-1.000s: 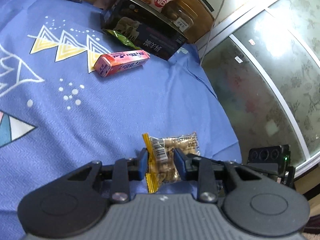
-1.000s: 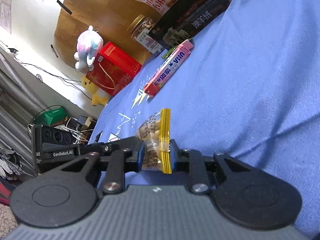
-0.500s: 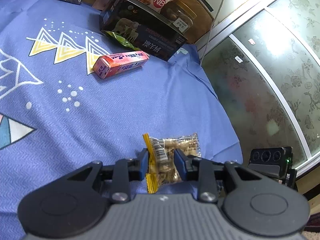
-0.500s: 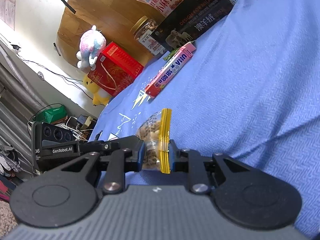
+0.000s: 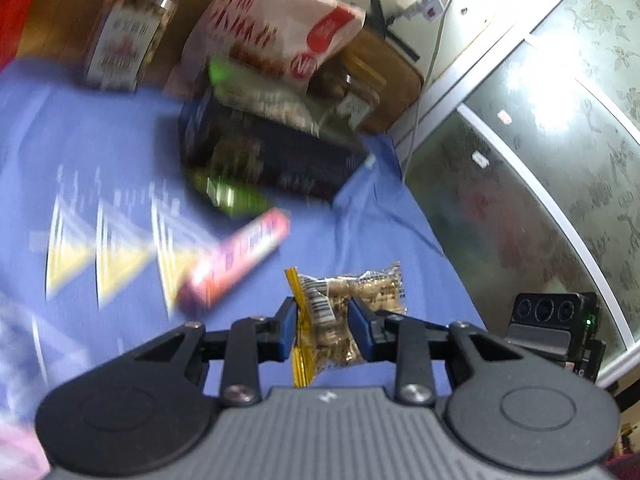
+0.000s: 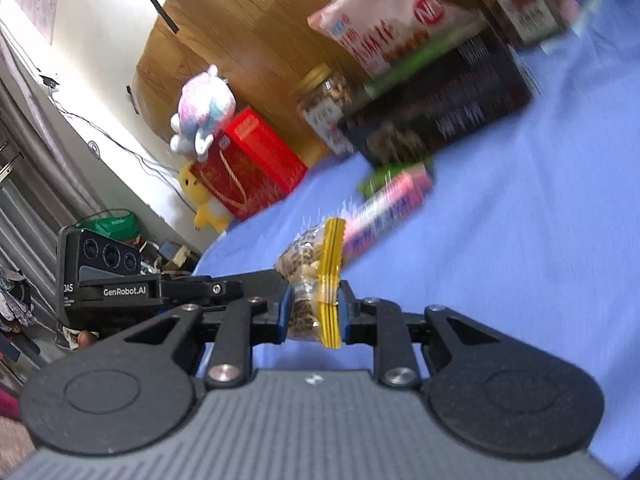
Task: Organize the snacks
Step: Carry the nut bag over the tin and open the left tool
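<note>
Both tongs, left tongs (image 5: pixel 323 328) and right tongs (image 6: pixel 313 306), clamped on one peanut packet (image 5: pixel 352 300), lifted above blue cloth (image 5: pixel 120 160).

My left gripper (image 5: pixel 322 334) tilts downward, jaws clamped on a snack packet (image 5: pixel 348 308). My right gripper (image 6: pixel 312 314) points nearer level, its jaws pinching the same packet.

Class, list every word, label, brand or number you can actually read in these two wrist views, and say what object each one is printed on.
"GenRobot.AI": on the black camera module beside the right gripper.
"DAS", cut off at its left edge: same module.
Barcode digits on the clear nut packet with yellow edge: too small.
Red-and-white snack bag: print blurred, unreadable.
Dark rectangular box: lettering blurred.
Pink candy stick box: blurred.
Clear jar with gold lid: label unreadable.
</note>
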Motion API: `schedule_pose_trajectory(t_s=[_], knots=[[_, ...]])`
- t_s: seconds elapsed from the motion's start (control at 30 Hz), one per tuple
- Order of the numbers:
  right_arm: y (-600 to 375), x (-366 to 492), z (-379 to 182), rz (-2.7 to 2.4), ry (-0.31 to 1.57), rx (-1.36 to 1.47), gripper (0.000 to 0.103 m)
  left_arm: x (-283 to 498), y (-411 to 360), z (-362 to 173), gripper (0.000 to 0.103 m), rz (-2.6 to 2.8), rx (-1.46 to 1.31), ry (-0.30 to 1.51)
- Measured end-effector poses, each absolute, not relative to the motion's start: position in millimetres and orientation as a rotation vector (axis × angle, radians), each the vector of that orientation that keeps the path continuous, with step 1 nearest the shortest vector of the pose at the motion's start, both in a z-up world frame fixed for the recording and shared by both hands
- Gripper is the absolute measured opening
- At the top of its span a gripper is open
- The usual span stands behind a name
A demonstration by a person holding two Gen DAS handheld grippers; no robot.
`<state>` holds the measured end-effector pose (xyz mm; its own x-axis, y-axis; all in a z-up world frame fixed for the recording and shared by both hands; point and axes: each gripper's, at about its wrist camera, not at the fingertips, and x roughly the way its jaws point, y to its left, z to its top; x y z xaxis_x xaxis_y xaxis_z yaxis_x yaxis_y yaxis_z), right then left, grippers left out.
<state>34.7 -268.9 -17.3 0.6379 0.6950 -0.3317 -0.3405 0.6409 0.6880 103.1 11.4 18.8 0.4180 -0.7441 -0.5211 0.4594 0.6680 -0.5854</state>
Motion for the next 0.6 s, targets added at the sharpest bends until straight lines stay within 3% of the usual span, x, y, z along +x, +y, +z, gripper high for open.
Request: schedule_pose_trajectory(t_s=[0.33,0.6], knots=[[-301.0,137.7,22.0,0.552,0.470,0.525,0.026,224.7,-43.7,68.7,0.029,-0.755,-0.309,0.748],[-317.3,184.3,11.6,0.405,0.473,0.399,0.027,290.8,-89.4,46.8,0.029,-0.721,-0.259,0.795]])
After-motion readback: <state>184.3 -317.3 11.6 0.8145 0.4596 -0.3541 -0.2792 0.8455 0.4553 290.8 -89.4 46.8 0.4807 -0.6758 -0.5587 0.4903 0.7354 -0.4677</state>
